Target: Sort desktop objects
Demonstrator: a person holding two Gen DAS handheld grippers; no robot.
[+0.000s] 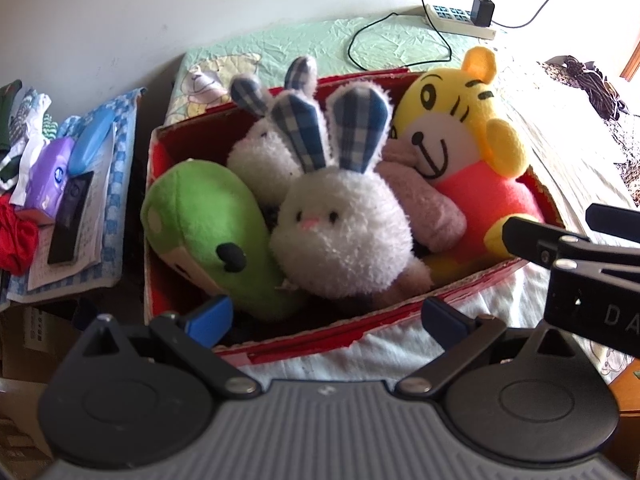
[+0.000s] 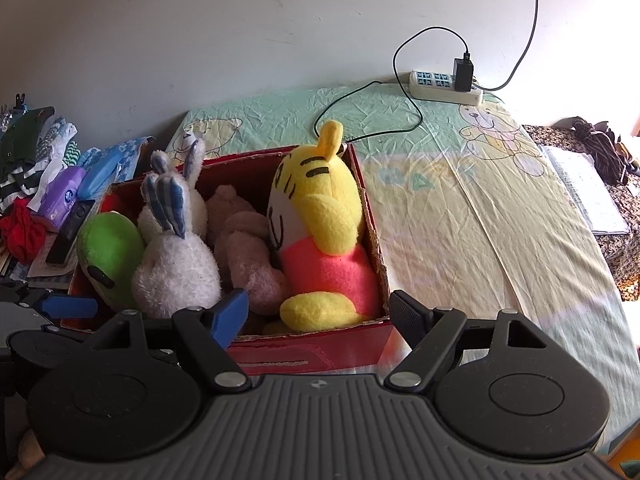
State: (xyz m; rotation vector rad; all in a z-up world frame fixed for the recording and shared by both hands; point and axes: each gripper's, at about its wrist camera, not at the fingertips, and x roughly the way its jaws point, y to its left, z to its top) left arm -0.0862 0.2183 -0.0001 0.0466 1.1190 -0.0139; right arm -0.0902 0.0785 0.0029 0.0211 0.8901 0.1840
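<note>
A red cardboard box (image 1: 320, 330) (image 2: 340, 350) on the bed holds several plush toys: a green plush (image 1: 208, 224) (image 2: 108, 252), two white rabbits with blue checked ears (image 1: 340, 232) (image 2: 176, 264), a pinkish plush (image 1: 424, 204) (image 2: 252, 264) and a yellow tiger in a pink top (image 1: 460, 152) (image 2: 320, 220). My left gripper (image 1: 326, 312) is open and empty over the box's near wall. My right gripper (image 2: 320, 312) is open and empty, its fingers astride the box's near right corner. The right gripper's fingers also show in the left wrist view (image 1: 560, 240).
A side surface at left carries clothes, a purple tissue pack (image 1: 50, 176) (image 2: 60, 196), a blue case (image 1: 90, 144) and a black remote (image 1: 70, 220) (image 2: 68, 232). A power strip with charger and cable (image 1: 460, 20) (image 2: 444, 86) lies at the bed's far edge. Papers (image 2: 584, 192) lie at right.
</note>
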